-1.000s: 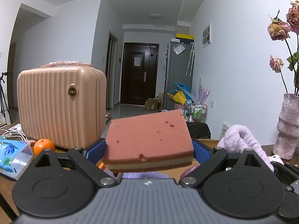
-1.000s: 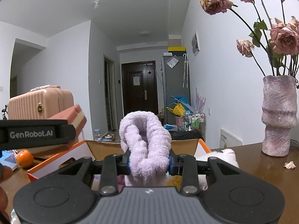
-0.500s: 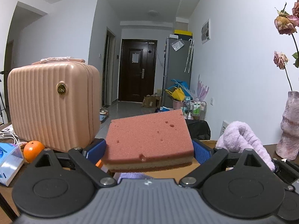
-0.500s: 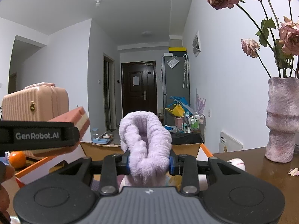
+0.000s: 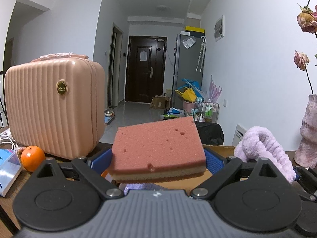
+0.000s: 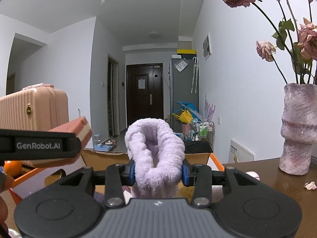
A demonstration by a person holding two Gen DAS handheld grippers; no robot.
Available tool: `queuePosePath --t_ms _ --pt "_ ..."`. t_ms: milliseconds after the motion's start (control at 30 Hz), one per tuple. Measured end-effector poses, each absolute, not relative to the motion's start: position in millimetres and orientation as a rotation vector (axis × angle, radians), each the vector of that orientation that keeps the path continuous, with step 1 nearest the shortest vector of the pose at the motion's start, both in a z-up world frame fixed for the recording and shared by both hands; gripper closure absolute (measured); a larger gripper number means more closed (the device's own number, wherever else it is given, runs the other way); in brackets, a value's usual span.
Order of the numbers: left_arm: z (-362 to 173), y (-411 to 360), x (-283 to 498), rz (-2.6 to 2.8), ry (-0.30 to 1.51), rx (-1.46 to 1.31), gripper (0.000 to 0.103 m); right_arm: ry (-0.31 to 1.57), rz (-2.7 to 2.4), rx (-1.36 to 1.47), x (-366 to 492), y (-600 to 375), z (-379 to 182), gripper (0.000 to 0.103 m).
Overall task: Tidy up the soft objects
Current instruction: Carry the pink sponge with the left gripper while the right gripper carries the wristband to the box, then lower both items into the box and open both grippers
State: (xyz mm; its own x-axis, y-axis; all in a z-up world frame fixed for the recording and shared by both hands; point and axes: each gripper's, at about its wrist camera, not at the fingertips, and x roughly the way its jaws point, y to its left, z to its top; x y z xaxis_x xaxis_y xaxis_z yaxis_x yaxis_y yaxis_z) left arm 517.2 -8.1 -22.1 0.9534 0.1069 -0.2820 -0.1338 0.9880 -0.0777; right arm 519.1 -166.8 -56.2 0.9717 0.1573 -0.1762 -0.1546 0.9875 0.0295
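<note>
Since a second ago both rigs slid sideways: in the left wrist view the pink suitcase [image 5: 53,107] and orange [image 5: 32,158] sit further right than they did.

Left wrist view: left tongs [image 5: 158,158] set wide, pads clamped on the long edges of the pink sponge [image 5: 158,148], held flat and clear of the desk [image 5: 11,186]. Cardboard box [image 5: 218,148] lies just beyond and under the sponge.

Right wrist view: right tongs [image 6: 158,171] have just been opening. The folded lilac fleece cloth [image 6: 155,154] sits between the blue pads, now puffed out and less pinched; pads look to be touching it, lightly. It hangs over the box's open top [image 6: 198,157], vase [image 6: 297,129] well off to the right.

Step, as I read it: dropping soft items into the box. Next: finish opening the right tongs so the cloth falls in, back off, then bring the sponge over the box and release.
</note>
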Motion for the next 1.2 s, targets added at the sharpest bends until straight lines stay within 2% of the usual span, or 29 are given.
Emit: queuePosePath --t_ms 67,200,400,1200 --pt "-22.5 -5.8 517.2 0.125 0.286 -0.110 0.003 0.183 0.152 0.015 519.2 -166.9 -56.4 0.049" --pt "-22.3 -1.6 516.8 0.137 0.290 -0.129 0.000 0.178 0.136 0.021 519.1 -169.1 -56.1 0.024" --pt "-21.3 3.1 516.1 0.143 0.304 -0.161 0.000 0.172 0.119 0.024 517.2 -170.7 -56.9 0.001" --pt "-19.9 7.0 499.6 0.162 0.301 -0.172 0.000 0.143 0.128 0.032 499.6 -174.8 -55.6 0.000"
